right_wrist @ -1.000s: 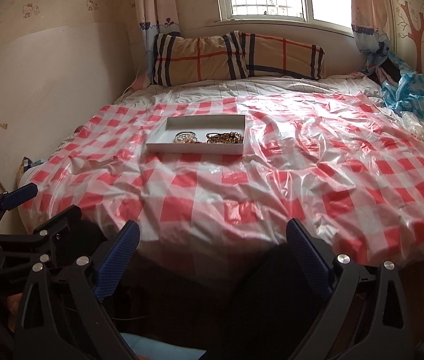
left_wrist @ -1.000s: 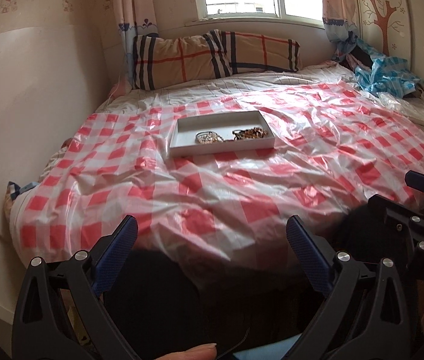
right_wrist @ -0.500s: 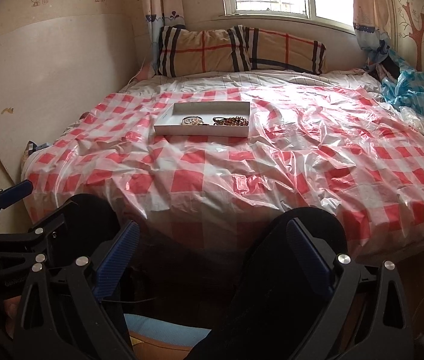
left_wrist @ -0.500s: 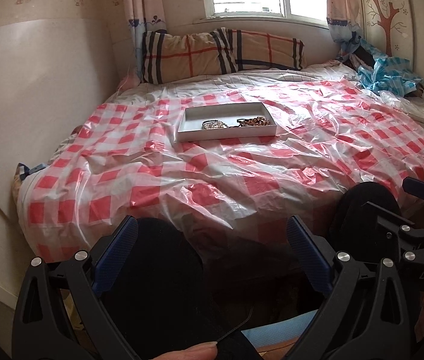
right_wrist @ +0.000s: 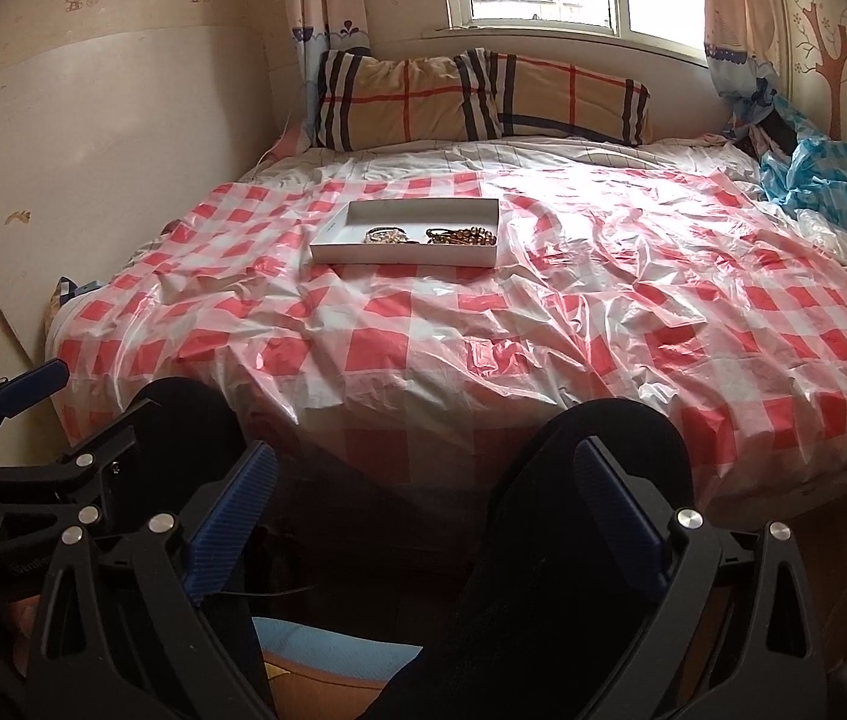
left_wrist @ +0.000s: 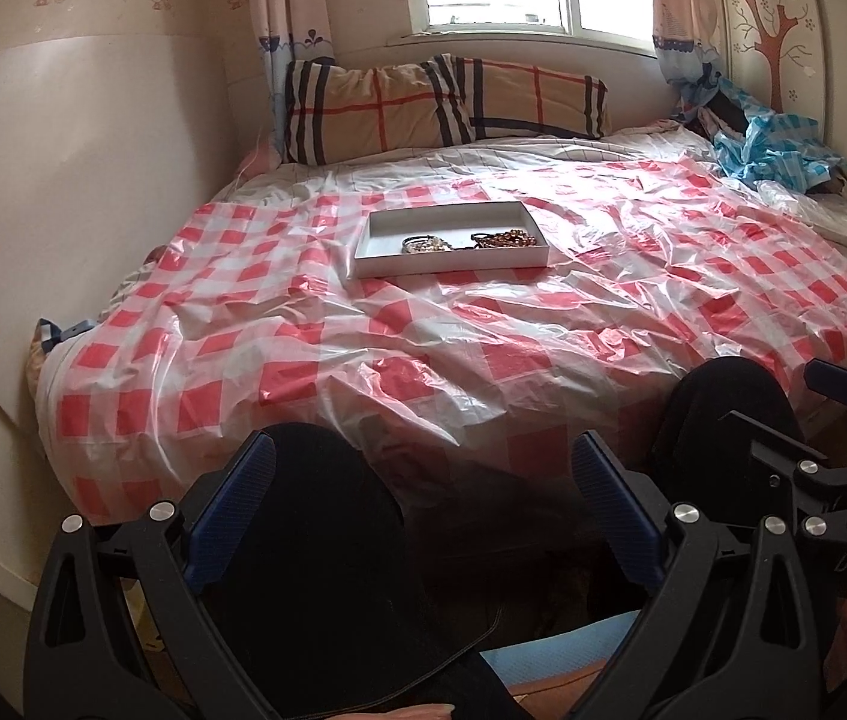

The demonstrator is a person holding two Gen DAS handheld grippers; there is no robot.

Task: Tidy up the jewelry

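I have both grippers held low over my knees at the foot of the bed, jaws spread wide and empty on the left gripper (left_wrist: 423, 516) and the right gripper (right_wrist: 423, 516) alike. The white tray (left_wrist: 423, 267) sits well ahead on the checked plastic sheet (left_wrist: 483, 372), its long side running across my view, with a pale bracelet (left_wrist: 426, 244) and a brown beaded strand (left_wrist: 504, 238) lying side by side inside. From the right camera the tray lies ahead-left, so I judge my left gripper marginally nearer.
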